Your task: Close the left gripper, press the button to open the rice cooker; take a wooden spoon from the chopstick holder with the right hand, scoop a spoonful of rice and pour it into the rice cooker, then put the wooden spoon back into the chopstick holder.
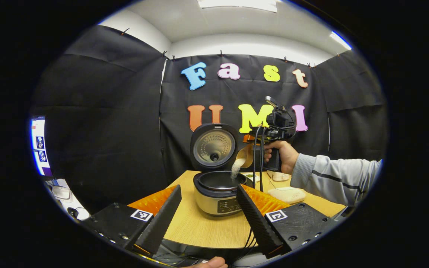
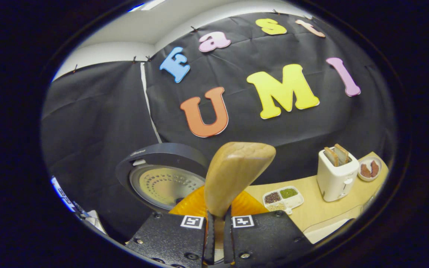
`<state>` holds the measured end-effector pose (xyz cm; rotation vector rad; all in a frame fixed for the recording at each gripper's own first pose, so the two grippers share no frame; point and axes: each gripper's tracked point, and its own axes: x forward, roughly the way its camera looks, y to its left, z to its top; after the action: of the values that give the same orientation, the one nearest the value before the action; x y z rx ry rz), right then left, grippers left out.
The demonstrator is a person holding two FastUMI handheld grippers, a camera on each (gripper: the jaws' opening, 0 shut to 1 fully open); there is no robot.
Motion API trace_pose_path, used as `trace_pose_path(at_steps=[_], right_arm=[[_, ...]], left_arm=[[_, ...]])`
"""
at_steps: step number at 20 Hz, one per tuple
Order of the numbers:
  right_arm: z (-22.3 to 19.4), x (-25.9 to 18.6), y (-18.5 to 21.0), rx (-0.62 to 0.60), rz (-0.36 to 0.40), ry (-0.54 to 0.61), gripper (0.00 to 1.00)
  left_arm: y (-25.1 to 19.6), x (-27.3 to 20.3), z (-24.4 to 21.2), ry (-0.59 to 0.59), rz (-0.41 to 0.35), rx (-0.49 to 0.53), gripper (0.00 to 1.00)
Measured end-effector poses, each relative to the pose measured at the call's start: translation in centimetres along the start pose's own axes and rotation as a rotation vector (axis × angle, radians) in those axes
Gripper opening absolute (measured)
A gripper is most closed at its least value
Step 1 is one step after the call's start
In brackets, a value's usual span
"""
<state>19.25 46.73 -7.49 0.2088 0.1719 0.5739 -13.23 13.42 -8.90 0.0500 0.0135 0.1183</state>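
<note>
White rice (image 1: 237, 167) streams off the tipped wooden spoon (image 1: 245, 156) into the open rice cooker (image 1: 218, 193) on the worktop (image 1: 203, 227). The right gripper (image 2: 218, 238) has its fingers pinching the spoon's handle; the left gripper (image 1: 209, 214) hangs back, fingers spread. The stream falls close to the pot's right rim, so a small drift could scatter grains onto the worktop. Tipping may also twist the handle in the grip.
</note>
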Motion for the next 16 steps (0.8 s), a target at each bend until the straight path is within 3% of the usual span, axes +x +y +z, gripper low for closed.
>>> trace_pose_path(at_steps=[4,13,16], right_arm=[[-1.1,0.5,1.2,-0.158,-0.021,-0.015,0.15],[-4.7,-0.3,8.0,-0.574,0.055,-0.046,0.15],[-5.0,-1.2,9.3,-0.756,0.038,-0.094,0.15]], left_arm=[[-1.0,-0.3,-0.1,-0.001,-0.041,-0.023,0.95],[0.6,0.0,-0.8,0.010,-0.003,-0.026,0.94],[0.9,0.0,-1.1,0.014,0.002,-0.037,0.94]])
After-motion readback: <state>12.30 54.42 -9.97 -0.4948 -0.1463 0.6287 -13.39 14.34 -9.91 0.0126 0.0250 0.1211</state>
